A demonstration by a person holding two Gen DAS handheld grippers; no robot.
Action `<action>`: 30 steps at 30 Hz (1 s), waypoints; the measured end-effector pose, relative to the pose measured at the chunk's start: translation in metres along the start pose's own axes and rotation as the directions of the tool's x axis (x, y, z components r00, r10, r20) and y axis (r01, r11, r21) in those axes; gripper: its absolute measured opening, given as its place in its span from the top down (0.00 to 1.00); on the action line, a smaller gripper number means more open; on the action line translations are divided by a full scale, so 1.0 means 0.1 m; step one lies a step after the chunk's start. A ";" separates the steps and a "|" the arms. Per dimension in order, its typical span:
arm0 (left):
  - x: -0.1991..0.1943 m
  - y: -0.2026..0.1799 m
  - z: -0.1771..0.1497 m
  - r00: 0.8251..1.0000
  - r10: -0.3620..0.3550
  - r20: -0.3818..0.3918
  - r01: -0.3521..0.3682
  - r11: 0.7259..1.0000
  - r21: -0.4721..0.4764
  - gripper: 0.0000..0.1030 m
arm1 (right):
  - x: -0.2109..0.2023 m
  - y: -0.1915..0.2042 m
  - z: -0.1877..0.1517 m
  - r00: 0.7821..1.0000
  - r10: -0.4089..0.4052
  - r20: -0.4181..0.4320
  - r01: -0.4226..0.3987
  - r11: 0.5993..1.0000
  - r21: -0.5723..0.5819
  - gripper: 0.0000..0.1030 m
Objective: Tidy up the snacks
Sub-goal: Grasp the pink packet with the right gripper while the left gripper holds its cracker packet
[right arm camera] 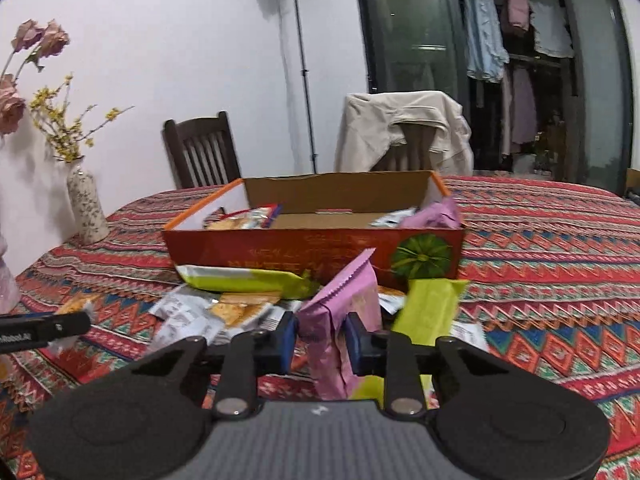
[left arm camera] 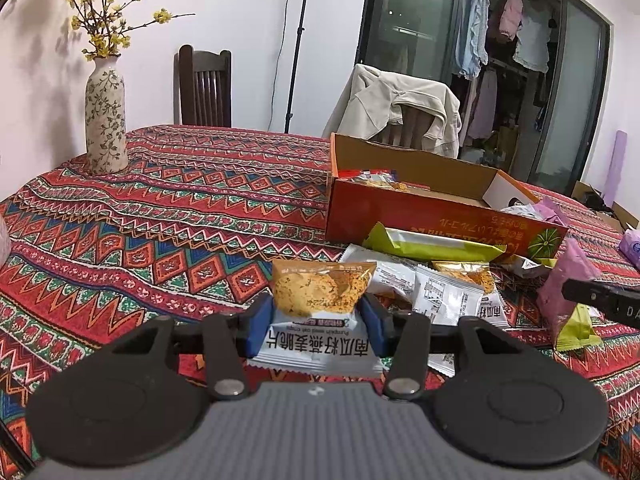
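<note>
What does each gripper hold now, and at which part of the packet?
Left gripper: oat crisp packet, held across its middle. Right gripper: pink packet, held near its lower half.

The left gripper (left arm camera: 316, 320) clamps a white oat-crisp packet (left arm camera: 320, 304) between its blue pads above the patterned worktop (left arm camera: 160, 220), near loose snacks (left arm camera: 440, 280) and the orange cardboard box (left arm camera: 420, 204).

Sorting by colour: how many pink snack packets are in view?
2, maybe more hidden. One pink packet is clamped between the right gripper fingers. Another pink packet lies at the right end of the orange cardboard box.
</note>
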State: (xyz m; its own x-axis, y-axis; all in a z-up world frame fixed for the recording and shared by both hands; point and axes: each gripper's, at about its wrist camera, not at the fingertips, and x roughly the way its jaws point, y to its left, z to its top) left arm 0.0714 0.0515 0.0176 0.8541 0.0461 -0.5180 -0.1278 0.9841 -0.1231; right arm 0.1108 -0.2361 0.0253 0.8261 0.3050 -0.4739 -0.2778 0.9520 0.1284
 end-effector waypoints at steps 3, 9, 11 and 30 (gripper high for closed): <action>0.01 -0.02 0.00 1.000 -0.004 -0.003 0.004 1.000 0.004 0.52 | 0.03 -0.05 -0.05 0.999 -0.037 -0.024 0.037 0.999 0.005 0.74; 0.02 -0.06 -0.01 1.000 -0.008 -0.008 0.008 1.000 0.012 0.52 | 0.20 -0.02 -0.03 0.997 -0.066 -0.047 0.066 0.998 -0.014 0.73; 0.03 -0.05 -0.01 1.000 -0.006 -0.009 0.006 1.000 0.010 0.52 | 0.26 -0.02 -0.02 0.995 -0.091 -0.051 0.090 0.996 -0.017 0.72; 0.02 -0.33 0.33 0.998 -0.056 0.036 0.052 0.995 0.084 0.52 | -0.07 -0.09 0.19 0.997 -0.059 0.054 0.060 0.998 -0.009 0.81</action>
State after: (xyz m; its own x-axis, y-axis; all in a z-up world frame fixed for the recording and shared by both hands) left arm 0.0939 0.0243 0.0484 0.8774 -0.0025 -0.4798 -0.0401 0.9961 -0.0785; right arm 0.1169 -0.2460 0.0445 0.8664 0.2489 -0.4329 -0.2321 0.9683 0.0920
